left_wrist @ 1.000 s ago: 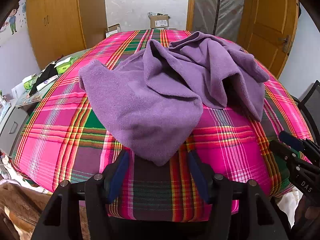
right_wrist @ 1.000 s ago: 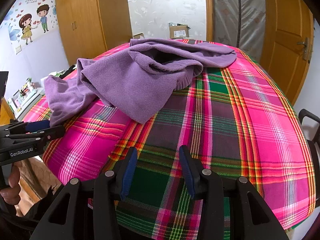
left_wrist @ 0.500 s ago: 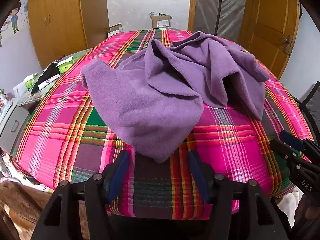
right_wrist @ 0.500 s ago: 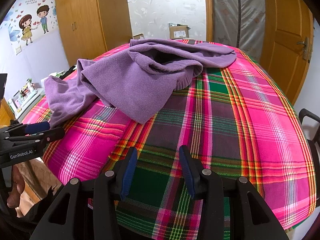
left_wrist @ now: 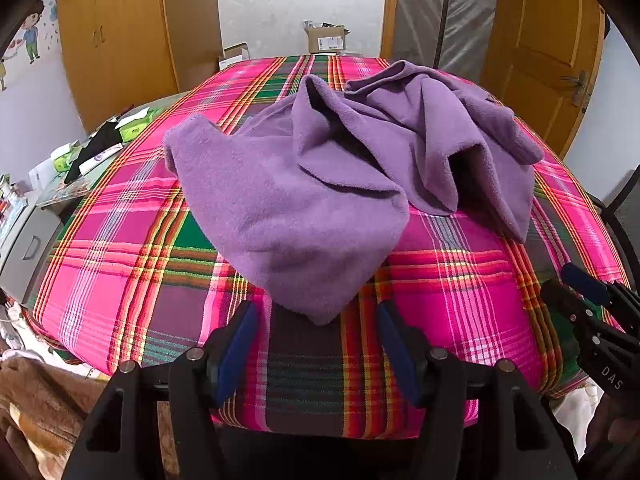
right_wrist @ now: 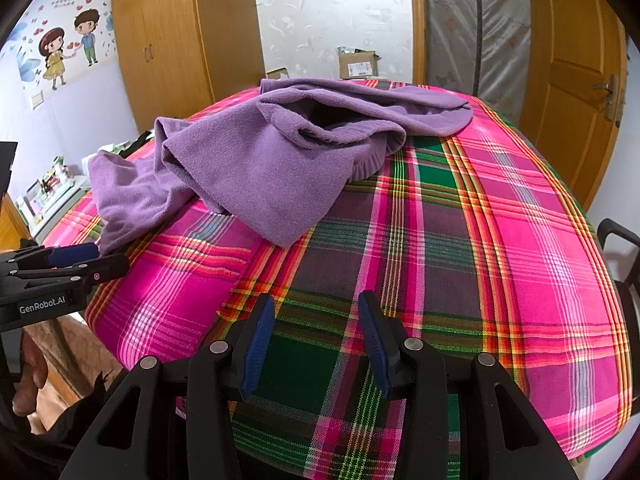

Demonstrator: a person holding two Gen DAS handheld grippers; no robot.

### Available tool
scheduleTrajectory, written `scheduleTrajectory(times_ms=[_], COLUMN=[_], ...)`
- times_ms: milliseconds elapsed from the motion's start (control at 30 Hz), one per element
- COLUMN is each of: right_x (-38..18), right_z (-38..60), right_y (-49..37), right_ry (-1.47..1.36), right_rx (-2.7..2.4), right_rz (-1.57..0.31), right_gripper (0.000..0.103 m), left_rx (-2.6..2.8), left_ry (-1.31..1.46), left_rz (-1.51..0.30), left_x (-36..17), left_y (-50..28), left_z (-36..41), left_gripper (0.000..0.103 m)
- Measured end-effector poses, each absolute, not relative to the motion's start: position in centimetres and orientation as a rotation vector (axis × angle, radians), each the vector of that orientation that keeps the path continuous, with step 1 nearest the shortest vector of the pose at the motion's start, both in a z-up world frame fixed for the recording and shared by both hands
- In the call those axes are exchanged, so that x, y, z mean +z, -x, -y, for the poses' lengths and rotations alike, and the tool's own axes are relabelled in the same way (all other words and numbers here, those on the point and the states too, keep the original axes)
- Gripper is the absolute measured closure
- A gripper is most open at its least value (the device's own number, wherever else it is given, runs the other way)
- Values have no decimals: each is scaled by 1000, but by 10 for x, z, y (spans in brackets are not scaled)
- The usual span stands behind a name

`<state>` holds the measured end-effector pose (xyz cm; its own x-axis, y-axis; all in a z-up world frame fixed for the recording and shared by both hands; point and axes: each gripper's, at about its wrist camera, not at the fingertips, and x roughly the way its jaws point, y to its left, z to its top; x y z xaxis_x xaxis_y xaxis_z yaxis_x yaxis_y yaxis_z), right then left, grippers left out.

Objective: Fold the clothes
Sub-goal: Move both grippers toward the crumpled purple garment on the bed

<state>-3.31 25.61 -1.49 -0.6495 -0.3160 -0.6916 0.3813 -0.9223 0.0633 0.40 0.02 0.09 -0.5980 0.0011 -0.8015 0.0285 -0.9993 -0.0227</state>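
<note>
hovering pre-grasp: left gripper (left_wrist: 316, 344) and right gripper (right_wrist: 316, 340), fingers spread and empty; crumpled purple garment (left_wrist: 320, 184) on the plaid counter (right_wrist: 480, 240). next: pinch the nearest garment corner, spread flat.

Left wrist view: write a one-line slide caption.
Open left hand-held gripper poised before a crumpled purple fleece garment on a pink plaid cloth, folding not yet begun.

The purple garment (left_wrist: 304, 200) looks a touch nearer; nothing else differs.
</note>
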Motion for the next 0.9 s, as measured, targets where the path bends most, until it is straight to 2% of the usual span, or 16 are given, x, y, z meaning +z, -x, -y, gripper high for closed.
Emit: scheduleTrajectory(times_ms=[900], right_x=[-14], right_z=[-251], right_y=[36], right_ry=[-1086], right_rx=[-2567], right_rz=[-124], right_gripper=[57], left_rx=[-2802], left_ry=[-1401], left_rz=[-46], left_x=[0], left_y=[-3], left_z=[-3], left_gripper=[40])
